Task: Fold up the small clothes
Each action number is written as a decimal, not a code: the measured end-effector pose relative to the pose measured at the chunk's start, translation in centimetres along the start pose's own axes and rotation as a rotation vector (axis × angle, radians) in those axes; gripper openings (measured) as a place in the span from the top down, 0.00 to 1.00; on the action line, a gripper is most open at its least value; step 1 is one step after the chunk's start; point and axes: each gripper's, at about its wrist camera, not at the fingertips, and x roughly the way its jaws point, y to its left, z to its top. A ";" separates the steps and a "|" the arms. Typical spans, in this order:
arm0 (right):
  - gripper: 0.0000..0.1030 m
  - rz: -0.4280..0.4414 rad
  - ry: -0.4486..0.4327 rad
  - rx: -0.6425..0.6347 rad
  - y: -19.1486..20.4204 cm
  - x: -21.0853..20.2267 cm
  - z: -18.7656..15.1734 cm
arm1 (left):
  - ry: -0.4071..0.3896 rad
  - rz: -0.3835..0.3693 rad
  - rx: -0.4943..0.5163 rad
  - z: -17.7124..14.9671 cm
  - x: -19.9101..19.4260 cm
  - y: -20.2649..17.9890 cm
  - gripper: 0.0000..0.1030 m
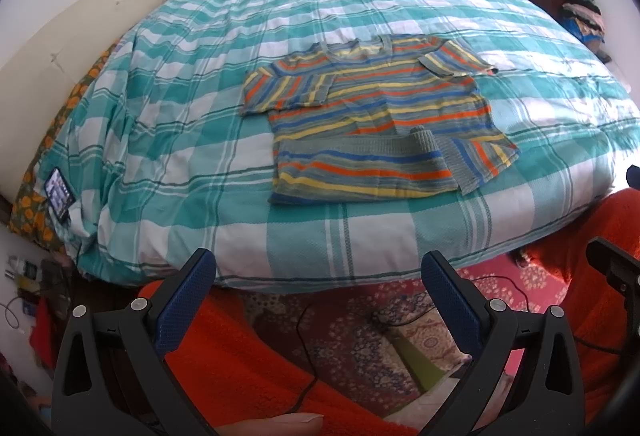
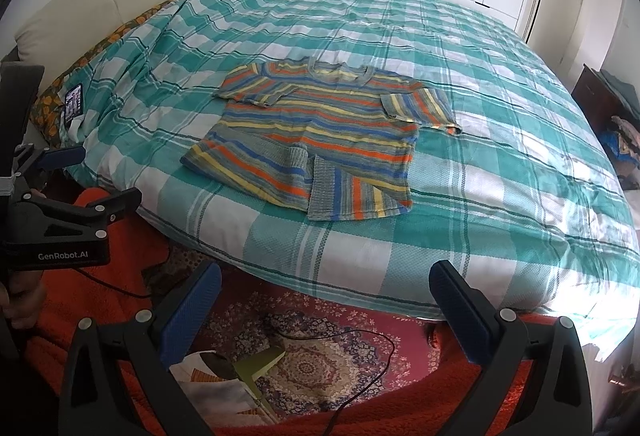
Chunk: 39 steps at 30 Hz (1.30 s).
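A striped shirt (image 1: 372,116) is lying flat on a bed (image 1: 360,236) that is wearing a teal and white checked cover, and it is sitting toward the near edge, roughly in the middle of the bed's width. The shirt is showing bands of orange, yellow, blue and grey-green, with its neckline pointing away toward the far side. Its bottom hem is lying turned up over the body, and the lower corner on the right of the left wrist view is folding back so the ribbed grey inside is showing. Both short sleeves are lying out to the sides. The left tongs (image 1: 318,276) are hovering over the floor in front of the bed, spread wide and gripping nothing, well apart from the shirt. The right tongs (image 2: 326,290) are likewise hanging below the bed's near edge, spread wide and empty. In the right wrist view the left tongs are appearing at the left edge with a hand (image 2: 20,300) wrapping the handle. A phone (image 1: 59,193) with a lit screen is resting at the bed's left side near a pale headboard (image 1: 80,36). A patterned red rug (image 2: 320,348) is covering the floor, with a thin black cable (image 2: 360,376) trailing across it.
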 end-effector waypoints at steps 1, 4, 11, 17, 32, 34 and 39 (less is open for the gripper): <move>0.00 0.000 0.000 0.000 0.0 0.0 0.0 | 0.001 0.000 0.000 0.0 0.0 0.0 0.01; 0.00 0.001 0.002 0.001 0.0 0.0 0.0 | 0.000 0.000 0.001 0.0 0.0 -0.2 0.01; 0.00 0.007 0.008 -0.004 0.4 0.0 0.0 | 0.004 0.001 -0.007 -0.2 -0.1 -0.2 0.01; 0.00 0.007 0.008 -0.005 0.5 0.0 -0.1 | 0.003 -0.001 -0.004 -0.3 -0.2 -0.1 0.01; 0.00 0.012 0.011 -0.011 0.6 -0.1 -0.3 | 0.004 -0.002 -0.001 -0.4 -0.3 -0.2 0.01; 0.00 0.011 0.011 -0.010 0.6 -0.1 -0.2 | 0.004 -0.002 0.000 -0.4 -0.3 -0.2 0.01; 0.00 0.011 0.012 -0.010 0.6 -0.1 -0.2 | 0.003 -0.003 -0.001 -0.4 -0.3 -0.2 0.01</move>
